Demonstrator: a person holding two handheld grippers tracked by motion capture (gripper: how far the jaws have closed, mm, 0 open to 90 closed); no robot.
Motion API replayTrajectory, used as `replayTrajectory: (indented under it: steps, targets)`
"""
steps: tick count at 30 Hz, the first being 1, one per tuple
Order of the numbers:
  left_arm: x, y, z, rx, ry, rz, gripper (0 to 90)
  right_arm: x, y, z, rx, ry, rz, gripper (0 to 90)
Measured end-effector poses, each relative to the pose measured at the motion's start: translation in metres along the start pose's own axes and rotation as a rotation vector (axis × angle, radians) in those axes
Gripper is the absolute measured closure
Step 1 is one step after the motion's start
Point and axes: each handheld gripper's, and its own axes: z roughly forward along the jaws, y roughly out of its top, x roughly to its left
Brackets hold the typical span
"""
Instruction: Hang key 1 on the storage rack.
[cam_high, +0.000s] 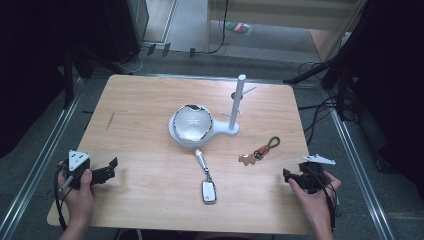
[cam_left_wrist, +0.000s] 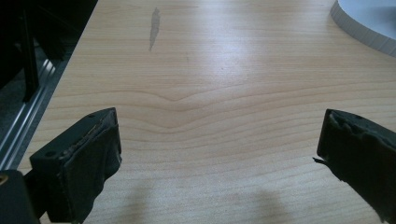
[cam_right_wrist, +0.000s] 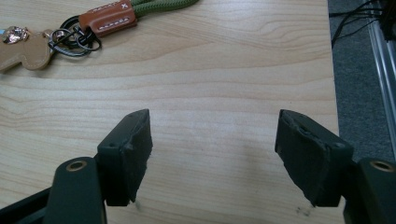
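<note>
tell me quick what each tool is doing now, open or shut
left tool: open, holding nothing
right tool: open, holding nothing

A small white "x" mark is showing on the brown leather tab (cam_right_wrist: 107, 19) of the keychain (cam_right_wrist: 70, 32); nothing else is reading legibly.

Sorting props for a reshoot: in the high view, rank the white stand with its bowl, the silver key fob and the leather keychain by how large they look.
1. white stand with its bowl
2. silver key fob
3. leather keychain, close to the fob in length, so that order is unsure
</note>
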Motion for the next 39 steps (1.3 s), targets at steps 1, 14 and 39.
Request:
replayTrajectory:
  steps: [1,14,39]
  targets:
    - [0.0,0.0,0.0,0.001,0.002,0.001,0.0,0.001,0.001,0.0,0.006,-0.001,-0.005,27.3]
    - [-0.001,0.0,0.0,0.001,-0.001,0.006,0.0,0.01,0.024,0.008,0.08,0.006,-0.04,27.4]
    - [0.0,0.0,0.001,0.007,-0.013,0.001,0.0,0.028,0.056,0.03,0.223,-0.012,-0.041,28.1]
